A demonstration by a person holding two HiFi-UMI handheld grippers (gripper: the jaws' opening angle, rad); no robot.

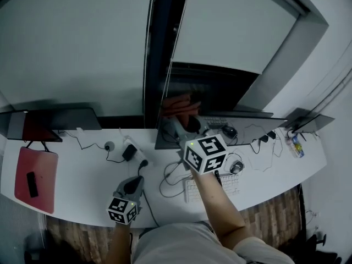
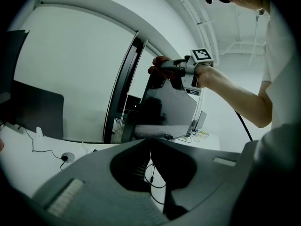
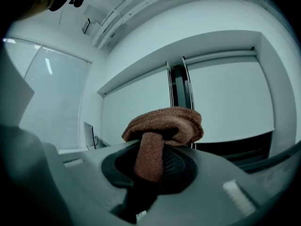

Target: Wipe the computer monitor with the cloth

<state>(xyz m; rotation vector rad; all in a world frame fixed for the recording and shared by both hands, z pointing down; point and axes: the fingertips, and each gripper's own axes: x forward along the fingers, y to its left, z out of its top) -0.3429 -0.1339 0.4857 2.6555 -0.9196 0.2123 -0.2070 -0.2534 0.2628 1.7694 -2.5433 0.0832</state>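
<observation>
The dark computer monitor stands at the back of the white desk. My right gripper is shut on a bunched red-brown cloth, which it holds up against the monitor's upper left part. In the right gripper view the cloth bulges out over the jaw tips of this gripper. The left gripper view shows the cloth at the top left corner of the monitor. My left gripper hangs low over the desk's front, away from the monitor. Its jaw tips meet with nothing between them.
A keyboard and a mouse lie under my right arm among loose cables. A black adapter sits mid-desk. At the left are a second monitor and a red sleeve. A bottle stands far right.
</observation>
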